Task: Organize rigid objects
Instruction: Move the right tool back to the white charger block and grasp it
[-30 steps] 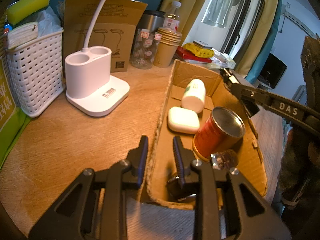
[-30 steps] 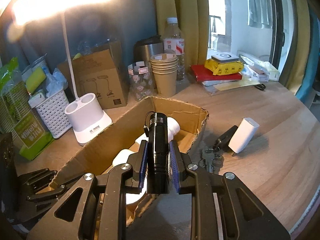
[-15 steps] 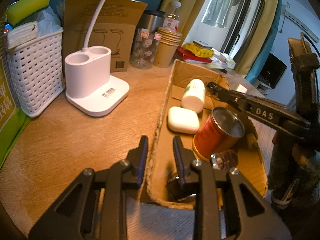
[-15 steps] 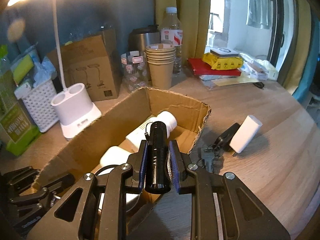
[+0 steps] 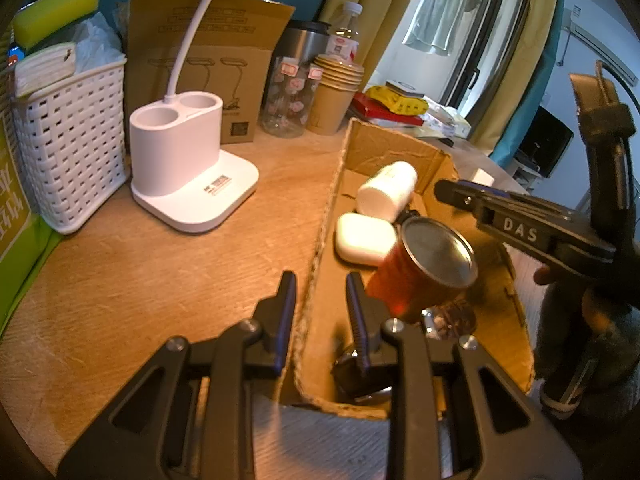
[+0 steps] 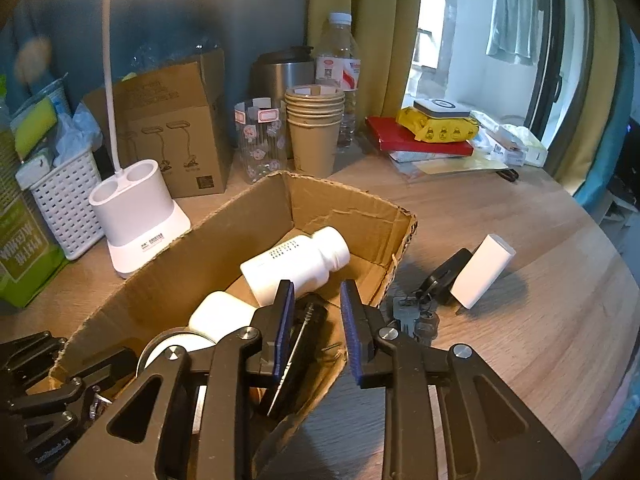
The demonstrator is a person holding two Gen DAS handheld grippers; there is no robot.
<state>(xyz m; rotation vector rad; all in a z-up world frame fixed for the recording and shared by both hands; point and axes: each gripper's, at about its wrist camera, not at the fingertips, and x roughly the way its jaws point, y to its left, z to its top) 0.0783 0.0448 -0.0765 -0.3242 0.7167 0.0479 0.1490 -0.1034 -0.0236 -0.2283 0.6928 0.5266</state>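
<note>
The flashlight [image 6: 298,344] lies tilted inside the box [image 6: 224,248], at the box's 5 o'clock corner in the right wrist view. Only its dark barrel shows. Its lower end is hidden behind the right gripper [image 6: 316,292], whose fingers are spreading with the barrel low between them, and the blue pads are not pressing it.

At 12 o'clock from the flashlight a white bottle [image 6: 298,260] lies on its side. At 10 o'clock sits a white case [image 6: 220,314], and at 9 o'clock a red can [image 5: 424,268] of which the right view catches only the rim. Beside the can in the left view is something glassy [image 5: 452,318], too blurred to name, and a dark object [image 5: 352,372] is half covered by a finger.

The left gripper [image 5: 320,292] sits astride the box's wall, its fingers close together and clamped on the cardboard. The contact itself is hard to see.

Outside the box at 3 o'clock, on the tabletop [image 6: 520,360], lie keys [image 6: 416,320], a black fob [image 6: 444,272] and a white block [image 6: 482,276]. A lamp base [image 5: 188,168] stands at 10 o'clock, with its head cut off by the frame.
</note>
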